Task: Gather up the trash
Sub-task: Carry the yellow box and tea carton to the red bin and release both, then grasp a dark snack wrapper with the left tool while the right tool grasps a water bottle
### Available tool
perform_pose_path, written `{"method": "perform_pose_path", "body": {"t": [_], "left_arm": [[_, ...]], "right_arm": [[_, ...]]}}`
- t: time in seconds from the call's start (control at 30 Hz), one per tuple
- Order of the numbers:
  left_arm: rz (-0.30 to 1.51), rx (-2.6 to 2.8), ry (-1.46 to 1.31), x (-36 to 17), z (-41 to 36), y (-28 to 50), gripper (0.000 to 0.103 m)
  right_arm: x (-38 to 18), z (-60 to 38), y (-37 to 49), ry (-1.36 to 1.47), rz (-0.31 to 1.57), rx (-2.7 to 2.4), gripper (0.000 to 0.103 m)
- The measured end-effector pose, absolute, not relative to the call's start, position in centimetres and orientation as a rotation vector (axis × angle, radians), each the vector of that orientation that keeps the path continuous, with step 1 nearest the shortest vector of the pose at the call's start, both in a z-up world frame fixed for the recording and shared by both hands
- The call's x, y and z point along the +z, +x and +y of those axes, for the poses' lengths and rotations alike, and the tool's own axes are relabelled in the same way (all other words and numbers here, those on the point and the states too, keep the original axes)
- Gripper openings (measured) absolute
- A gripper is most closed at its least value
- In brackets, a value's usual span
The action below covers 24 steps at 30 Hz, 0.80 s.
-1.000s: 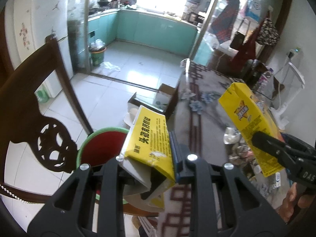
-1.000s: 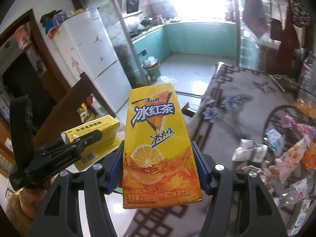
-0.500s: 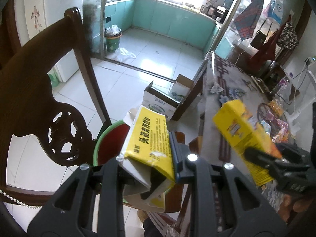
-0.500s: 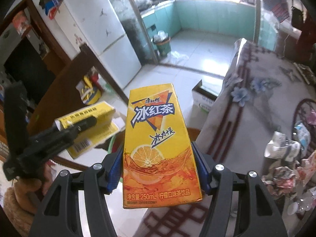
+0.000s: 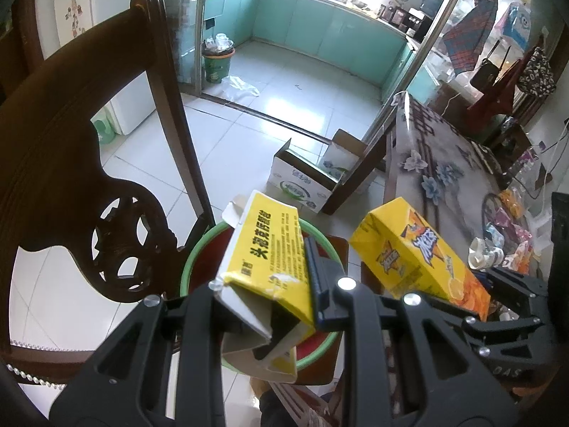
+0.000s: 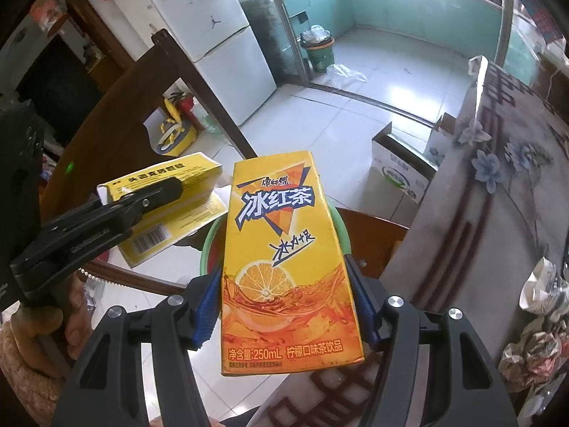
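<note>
My left gripper (image 5: 266, 284) is shut on a flattened yellow cardboard box (image 5: 263, 252), torn open at its near end. The box hangs over a red bin with a green rim (image 5: 188, 267). My right gripper (image 6: 288, 306) is shut on an upright orange iced-tea carton (image 6: 284, 259), its blue pads pressing both sides. The bin's green rim (image 6: 342, 235) shows just behind the carton. In the left wrist view the tea carton (image 5: 416, 259) hangs right of the bin. In the right wrist view the left gripper (image 6: 149, 195) holds the yellow box (image 6: 170, 213) to the left.
A dark carved wooden chair (image 5: 71, 149) stands left of the bin. A table with a floral cloth (image 5: 444, 170) on the right carries crumpled wrappers (image 6: 533, 352). An open cardboard box (image 5: 306, 181) lies on the tiled floor. A person's hand (image 6: 39, 323) holds the left gripper.
Both grippers have sunk and moved toward the bin with their loads still held. The bin has come nearer and now lies under the yellow box.
</note>
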<state>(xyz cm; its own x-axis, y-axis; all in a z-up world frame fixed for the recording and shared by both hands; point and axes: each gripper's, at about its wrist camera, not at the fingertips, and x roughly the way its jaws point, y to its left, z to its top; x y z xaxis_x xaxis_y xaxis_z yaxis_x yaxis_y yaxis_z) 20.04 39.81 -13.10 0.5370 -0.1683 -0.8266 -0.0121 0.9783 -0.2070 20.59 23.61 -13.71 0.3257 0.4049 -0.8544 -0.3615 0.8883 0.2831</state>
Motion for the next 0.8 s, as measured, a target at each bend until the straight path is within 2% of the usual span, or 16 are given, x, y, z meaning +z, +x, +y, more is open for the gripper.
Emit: {"method": "perform_pose_path", "body": {"t": [0.07,0.1,0.13,0.17,0.5,0.8], "left_arm": [[1.004,-0.091,-0.198,-13.2,39.7,20.3,0.025],[1.007,-0.081,-0.201,-13.3,39.8,20.4,0.035],[1.008,-0.073,-0.205,-13.3,39.9,20.5,0.062],[0.996,-0.063,-0.222,-13.1,40.1,20.4,0.070],[0.947,-0.058,-0.230,-11.2,39.7,18.8,0.072],[0.937,-0.154,-0.171,-9.9,34.2,16.7,0.072]], "right_arm": [[-13.7,23.7,20.7,0.057,1.126,0.516,0.062],[-13.7,23.7,20.9,0.068,1.126,0.522,0.071],[-13.7,23.4,20.8,0.075,1.127,0.523,0.078],[-13.5,23.3,20.8,0.088,1.117,0.521,0.079],[-10.8,20.3,18.9,0.093,1.047,0.478,0.079],[-8.8,13.2,14.7,0.135,0.984,0.344,0.079]]}}
